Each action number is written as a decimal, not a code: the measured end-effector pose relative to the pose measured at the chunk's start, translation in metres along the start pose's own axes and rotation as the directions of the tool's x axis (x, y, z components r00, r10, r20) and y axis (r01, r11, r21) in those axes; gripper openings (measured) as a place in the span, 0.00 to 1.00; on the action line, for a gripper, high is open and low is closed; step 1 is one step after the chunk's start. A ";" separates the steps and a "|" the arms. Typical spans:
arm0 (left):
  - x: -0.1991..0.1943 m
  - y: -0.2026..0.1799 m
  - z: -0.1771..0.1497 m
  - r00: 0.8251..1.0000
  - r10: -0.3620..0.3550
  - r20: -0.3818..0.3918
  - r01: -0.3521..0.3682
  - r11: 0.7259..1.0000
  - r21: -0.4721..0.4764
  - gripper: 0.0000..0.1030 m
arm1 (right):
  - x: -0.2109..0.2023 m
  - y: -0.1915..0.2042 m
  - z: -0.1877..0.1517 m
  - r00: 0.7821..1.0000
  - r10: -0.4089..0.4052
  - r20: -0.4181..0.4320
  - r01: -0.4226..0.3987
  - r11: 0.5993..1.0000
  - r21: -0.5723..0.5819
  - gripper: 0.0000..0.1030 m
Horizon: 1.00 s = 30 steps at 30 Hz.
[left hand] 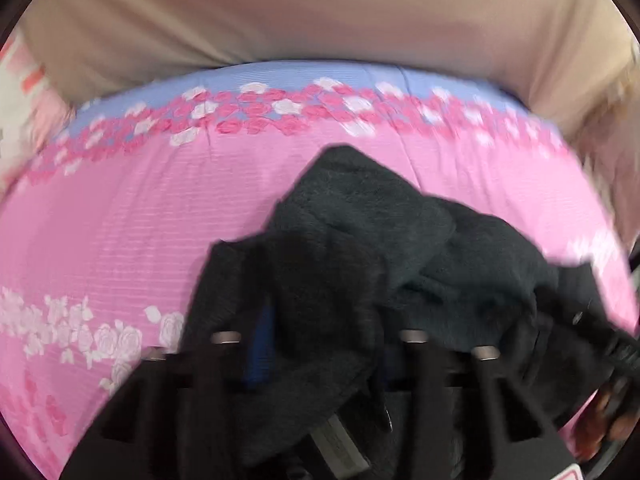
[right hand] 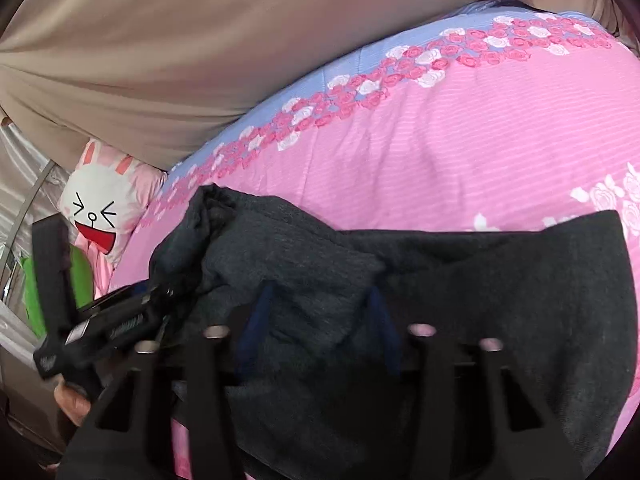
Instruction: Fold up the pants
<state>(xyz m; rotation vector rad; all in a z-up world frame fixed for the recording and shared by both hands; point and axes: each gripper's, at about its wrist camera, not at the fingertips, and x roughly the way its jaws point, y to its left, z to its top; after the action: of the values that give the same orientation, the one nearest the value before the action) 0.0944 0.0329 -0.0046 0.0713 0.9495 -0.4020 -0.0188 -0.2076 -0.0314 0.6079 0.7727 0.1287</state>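
Right wrist view: both the left gripper (right hand: 160,300) and right gripper (right hand: 316,312) clamp the pants (right hand: 480,280).

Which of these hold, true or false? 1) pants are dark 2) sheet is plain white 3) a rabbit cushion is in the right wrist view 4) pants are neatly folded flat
1) The pants are dark: true.
2) The sheet is plain white: false, it is pink with a rose band and a blue edge.
3) A rabbit cushion shows in the right wrist view: true, beside the bed.
4) The pants are folded flat: false, they lie bunched, draped over both grippers' fingers.
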 end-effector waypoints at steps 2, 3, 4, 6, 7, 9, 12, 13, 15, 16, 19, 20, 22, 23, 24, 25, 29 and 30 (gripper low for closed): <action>-0.016 0.033 0.011 0.997 -0.074 0.035 0.078 0.991 -0.108 0.10 | -0.010 0.012 0.005 0.998 0.048 0.027 -0.048 0.999 0.011 0.09; -0.029 0.055 0.015 0.993 -0.095 0.074 0.107 0.979 -0.173 0.09 | -0.017 0.023 0.008 0.996 0.079 0.040 -0.079 0.997 0.000 0.09; -0.048 0.089 0.017 0.981 -0.144 0.129 0.173 0.951 -0.256 0.09 | -0.023 0.038 0.012 0.990 0.131 0.043 -0.131 0.991 -0.015 0.09; -0.068 0.133 0.008 0.962 -0.207 0.177 0.258 0.899 -0.353 0.09 | -0.027 0.081 0.020 0.972 0.232 0.031 -0.229 0.970 -0.078 0.08; -0.077 0.162 -0.003 0.957 -0.212 0.199 0.278 0.868 -0.411 0.09 | -0.024 0.105 0.022 0.957 0.291 0.008 -0.288 0.951 -0.108 0.08; -0.086 0.193 -0.024 0.968 -0.151 0.202 0.231 0.852 -0.470 0.09 | -0.007 0.159 0.021 0.910 0.410 -0.066 -0.416 0.896 -0.155 0.08; -0.076 0.232 -0.066 0.976 -0.157 0.148 0.214 0.798 -0.564 0.11 | 0.042 0.238 -0.009 0.802 0.532 -0.272 -0.587 0.788 -0.188 0.11; -0.071 0.241 -0.080 0.977 -0.168 0.129 0.212 0.774 -0.596 0.12 | 0.066 0.268 -0.032 0.757 0.533 -0.379 -0.628 0.754 -0.193 0.14; -0.066 0.253 -0.109 0.979 -0.181 0.089 0.196 0.742 -0.641 0.15 | 0.091 0.306 -0.078 0.704 0.468 -0.535 -0.656 0.717 -0.237 0.20; -0.067 0.263 -0.123 0.982 -0.170 0.084 0.181 0.714 -0.676 0.16 | 0.086 0.314 -0.091 0.729 0.471 -0.496 -0.650 0.704 -0.287 0.23; -0.085 0.284 -0.152 0.974 -0.185 0.134 0.225 0.670 -0.708 0.20 | 0.064 0.307 -0.087 0.784 0.443 -0.434 -0.605 0.700 -0.379 0.23; -0.090 0.285 -0.153 0.977 -0.162 0.136 0.210 0.679 -0.704 0.27 | 0.056 0.299 -0.081 0.829 0.410 -0.380 -0.550 0.724 -0.418 0.24; -0.107 0.285 -0.154 0.988 -0.056 0.145 0.142 0.704 -0.696 0.35 | 0.043 0.275 -0.064 0.911 0.305 -0.278 -0.405 0.786 -0.466 0.24; -0.116 0.284 -0.152 0.985 -0.017 0.172 0.132 0.714 -0.687 0.44 | 0.038 0.266 -0.062 0.950 0.220 -0.223 -0.307 0.798 -0.518 0.24; -0.120 0.283 -0.150 0.980 -0.016 0.196 0.147 0.722 -0.676 0.57 | 0.036 0.262 -0.066 0.964 0.172 -0.202 -0.258 0.792 -0.553 0.24; -0.121 0.282 -0.145 0.976 -0.038 0.213 0.173 0.727 -0.664 0.60 | 0.038 0.257 -0.072 0.977 0.101 -0.188 -0.195 0.777 -0.599 0.27; -0.129 0.287 -0.136 0.960 -0.057 0.275 0.232 0.712 -0.663 0.60 | 0.054 0.273 -0.103 0.979 0.027 -0.202 -0.163 0.702 -0.693 0.47; -0.133 0.288 -0.135 0.956 -0.063 0.287 0.246 0.706 -0.665 0.60 | 0.058 0.291 -0.118 0.980 0.023 -0.196 -0.165 0.645 -0.747 0.52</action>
<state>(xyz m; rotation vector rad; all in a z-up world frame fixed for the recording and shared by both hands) 0.0264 0.3712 -0.0099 -0.7503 0.8094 -0.1757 -0.0272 0.1052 0.0299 -0.1887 0.7667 0.5860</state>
